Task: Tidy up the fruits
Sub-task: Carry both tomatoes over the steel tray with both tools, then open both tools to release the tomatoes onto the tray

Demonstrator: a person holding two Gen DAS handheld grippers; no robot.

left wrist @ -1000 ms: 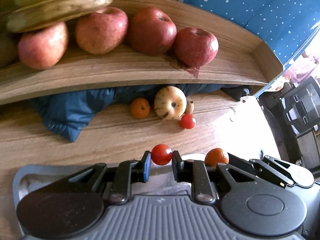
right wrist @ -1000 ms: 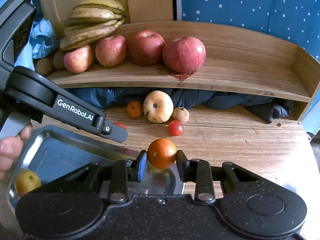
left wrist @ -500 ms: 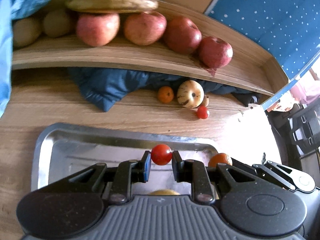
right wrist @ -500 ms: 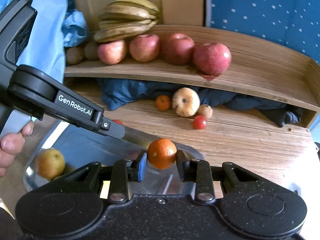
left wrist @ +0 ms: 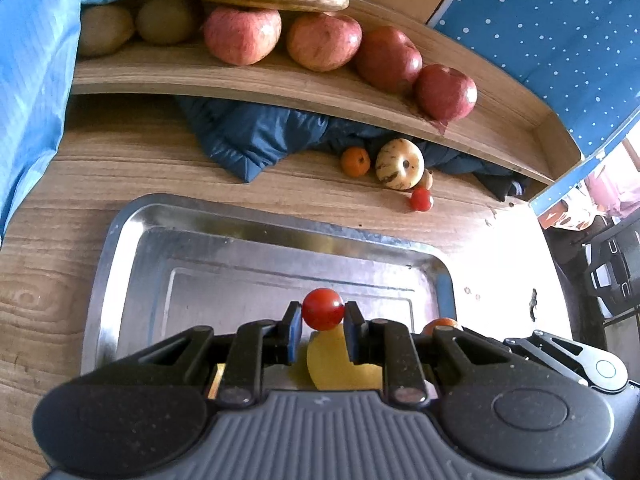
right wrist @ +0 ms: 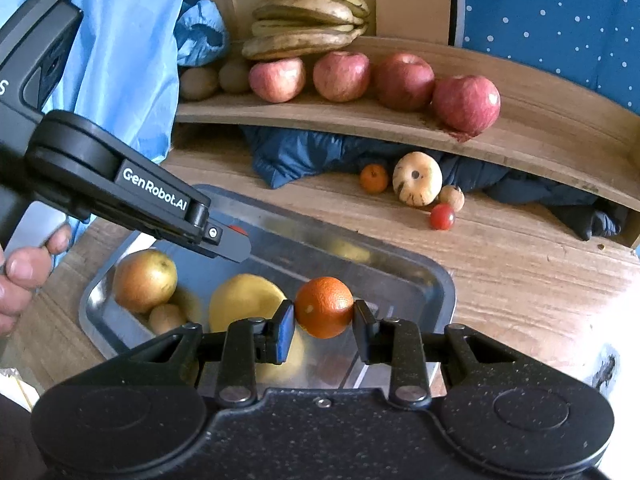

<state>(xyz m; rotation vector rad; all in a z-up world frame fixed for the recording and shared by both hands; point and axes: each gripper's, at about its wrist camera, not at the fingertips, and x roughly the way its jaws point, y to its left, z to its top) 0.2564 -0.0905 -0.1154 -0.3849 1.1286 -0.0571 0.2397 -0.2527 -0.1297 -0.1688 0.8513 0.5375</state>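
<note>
— Two grippers, both loaded? What has each got?

— Yes. Left gripper (left wrist: 322,324) is closed on a tomato (left wrist: 322,309), pinched between its pads. Right gripper (right wrist: 324,326) is clamped on an orange (right wrist: 324,307) the same way.

— Where are they?

— Both are held over the tray (right wrist: 404,258), a steel one on the worktop (right wrist: 520,280). The tomato hangs above the tray's bare middle in the left wrist view; the orange hangs over its right half.

— Anything in the tray?

— A pear (right wrist: 145,280) in the left corner, a small brown fruit (right wrist: 166,317) just beside it, and a yellow fruit (right wrist: 244,300) next to the orange.

— And the rest?

— Behind the tray, near a blue cloth (right wrist: 296,152), lie a second orange (right wrist: 374,178), a pale striped fruit (right wrist: 417,178), a small tan one (right wrist: 452,197) and another tomato (right wrist: 442,216), clustered close. On the shelf (right wrist: 540,120) above sit four apples (right wrist: 404,81) in a row, bananas (right wrist: 308,20) resting on the leftmost, and kiwis (right wrist: 199,82) at the far left.
</note>
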